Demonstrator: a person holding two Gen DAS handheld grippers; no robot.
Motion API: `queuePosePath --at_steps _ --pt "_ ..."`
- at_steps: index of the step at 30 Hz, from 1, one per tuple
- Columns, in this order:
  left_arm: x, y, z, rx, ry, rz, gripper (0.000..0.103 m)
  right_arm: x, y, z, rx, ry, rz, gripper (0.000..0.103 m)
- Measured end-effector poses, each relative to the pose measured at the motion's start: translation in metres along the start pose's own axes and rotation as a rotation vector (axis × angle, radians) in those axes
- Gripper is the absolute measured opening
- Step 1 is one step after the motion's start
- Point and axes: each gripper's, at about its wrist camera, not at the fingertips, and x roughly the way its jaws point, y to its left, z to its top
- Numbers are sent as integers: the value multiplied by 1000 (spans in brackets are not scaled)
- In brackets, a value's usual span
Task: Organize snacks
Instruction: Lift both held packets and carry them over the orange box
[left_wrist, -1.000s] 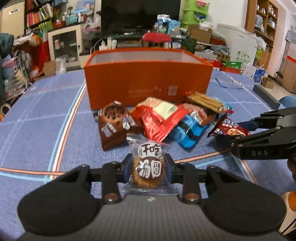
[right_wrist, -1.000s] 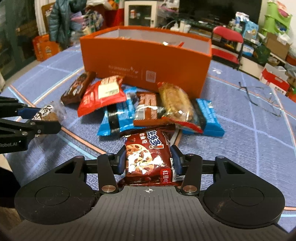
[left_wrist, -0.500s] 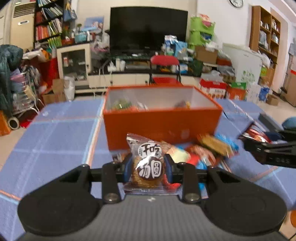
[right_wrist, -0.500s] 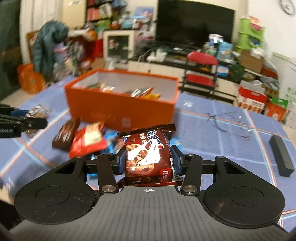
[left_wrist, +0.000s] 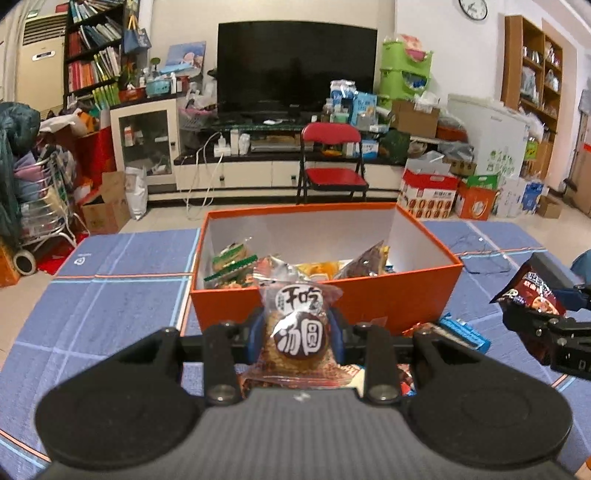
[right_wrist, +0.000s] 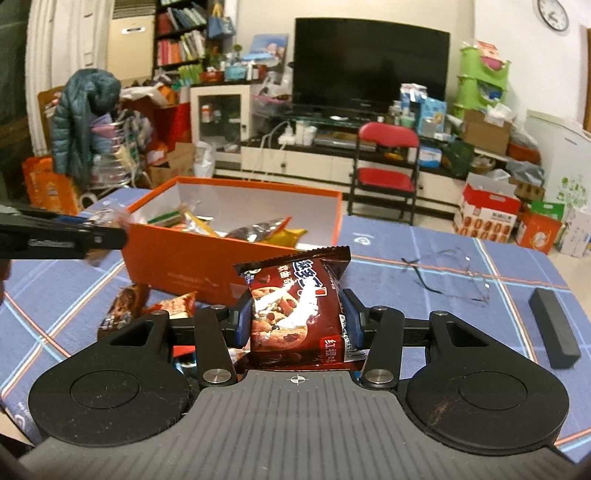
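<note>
Left gripper (left_wrist: 297, 330) clamped on round cake pack (left_wrist: 298, 325), held up just short of orange box (left_wrist: 325, 295); right gripper (right_wrist: 295, 319) clamped on cookie pack (right_wrist: 295, 306), also raised near box. Both judged light, crinkly film, slippery, crumbly inside. Best gripped mid-body across the width, gently. Loose packs (right_wrist: 147, 302) left on table (right_wrist: 424, 302) by box

Round noodle snack (left_wrist: 298, 330) and cookie packet (right_wrist: 297, 317) upright before orange box (left_wrist: 421, 297).
</note>
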Motion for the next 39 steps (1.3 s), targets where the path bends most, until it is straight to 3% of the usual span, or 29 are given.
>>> queuePosePath --at_steps 19,29,32,36,38,39 --pt "11 17 9 -20 15 87 31 28 46 39 12 -23 58 33" --pt "6 31 21 -43 -7 105 31 36 34 53 14 -34 30 33" --pt "13 35 39 -42 -28 107 31 57 23 72 39 -26 34 33" --pt "48 33 71 -90 -12 41 31 105 27 101 38 24 71 33" --pt "68 27 84 -77 3 35 38 130 37 113 3 43 56 33" --pt "82 21 90 -46 3 40 48 141 41 117 -9 56 43 34"
